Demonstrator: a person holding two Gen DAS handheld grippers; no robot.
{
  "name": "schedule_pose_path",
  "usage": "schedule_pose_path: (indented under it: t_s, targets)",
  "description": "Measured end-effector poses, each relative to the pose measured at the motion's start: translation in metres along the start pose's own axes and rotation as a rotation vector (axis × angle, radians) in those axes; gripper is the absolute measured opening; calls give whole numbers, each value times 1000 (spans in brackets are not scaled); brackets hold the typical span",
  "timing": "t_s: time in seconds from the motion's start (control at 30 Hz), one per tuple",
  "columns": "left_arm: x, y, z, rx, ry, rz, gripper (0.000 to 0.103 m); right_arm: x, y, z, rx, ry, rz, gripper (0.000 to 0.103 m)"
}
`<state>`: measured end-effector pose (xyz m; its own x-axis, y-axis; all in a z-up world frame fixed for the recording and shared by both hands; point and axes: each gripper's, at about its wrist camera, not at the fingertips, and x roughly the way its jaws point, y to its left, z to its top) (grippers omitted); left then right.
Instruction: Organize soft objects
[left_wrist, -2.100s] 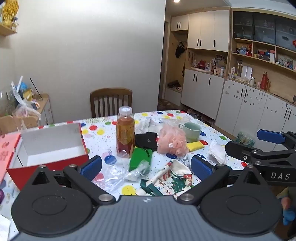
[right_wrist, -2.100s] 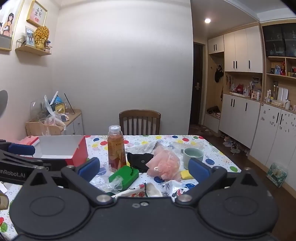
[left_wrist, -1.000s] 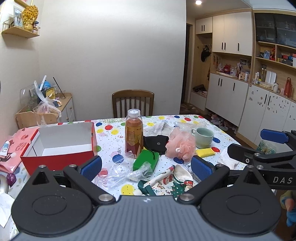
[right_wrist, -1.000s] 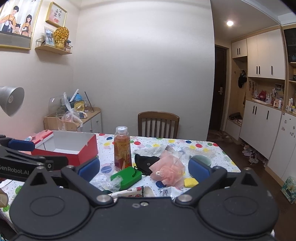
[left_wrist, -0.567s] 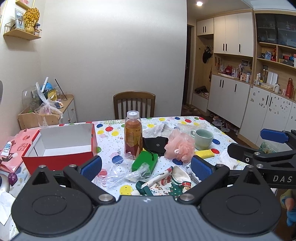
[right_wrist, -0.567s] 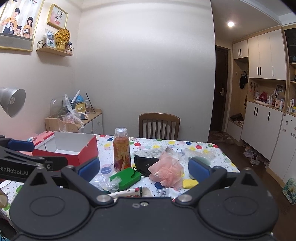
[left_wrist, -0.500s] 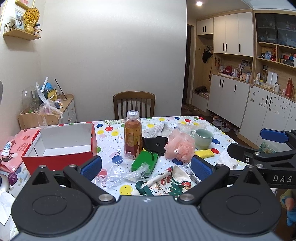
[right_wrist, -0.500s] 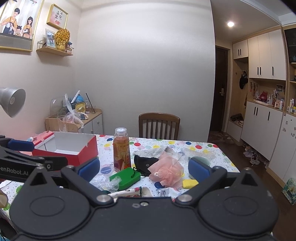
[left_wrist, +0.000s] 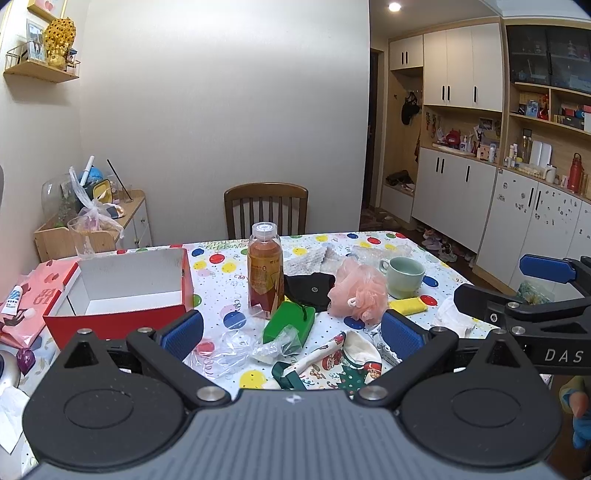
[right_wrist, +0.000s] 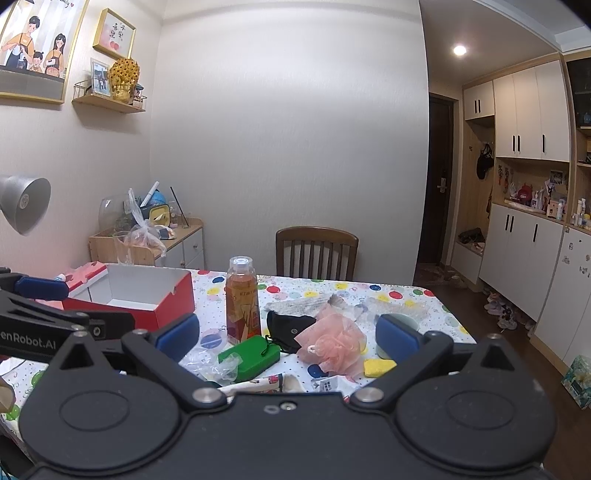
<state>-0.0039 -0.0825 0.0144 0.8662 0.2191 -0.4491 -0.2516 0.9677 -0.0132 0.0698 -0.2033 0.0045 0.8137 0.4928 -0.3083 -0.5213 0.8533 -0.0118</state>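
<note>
Your left gripper (left_wrist: 291, 332) and right gripper (right_wrist: 288, 338) both hang above the table's near edge, fingers spread wide and holding nothing. The pink bath pouf (left_wrist: 356, 291) lies mid-table, touching the black pouch (left_wrist: 310, 290), right of the bottle (left_wrist: 265, 271) and well apart from the red box (left_wrist: 122, 317).

Your left gripper (left_wrist: 291, 332) and right gripper (right_wrist: 288, 338) both hover level side by side — jaws spread wide, blue pads (left_wrist: 183, 330) gripping nothing.
</note>
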Motion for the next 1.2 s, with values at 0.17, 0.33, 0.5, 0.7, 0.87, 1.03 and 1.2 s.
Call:
schedule_pose_path:
  t_s: [0.17, 0.33, 0.5, 0.7, 0.87, 1.03, 1.2]
  targets:
    - [1, 2, 2, -3, 5, 1, 103, 2, 2, 3, 0, 3, -6, 102]
    - [2, 7, 4, -5, 5, 2, 103, 2, 1, 3, 0, 4, -5, 102]
    - [4, 8, 5, 15, -10, -11, 103, 6, 2, 5, 5, 9, -13, 102]
    - [11, 11, 6, 10, -6, -29, 103, 10, 2, 5, 7, 16, -24, 102]
    - [16, 11, 7, 6, -1, -34, 103, 14, 4, 6, 5, 20, -30, 102]
    - [20, 12, 7, 4, 2, -41, 103, 17, 4, 6, 6, 23, -36, 102]
    - [32, 16, 8, 9, 13, -58, 103, 23, 6, 6, 12, 33, -52, 102]
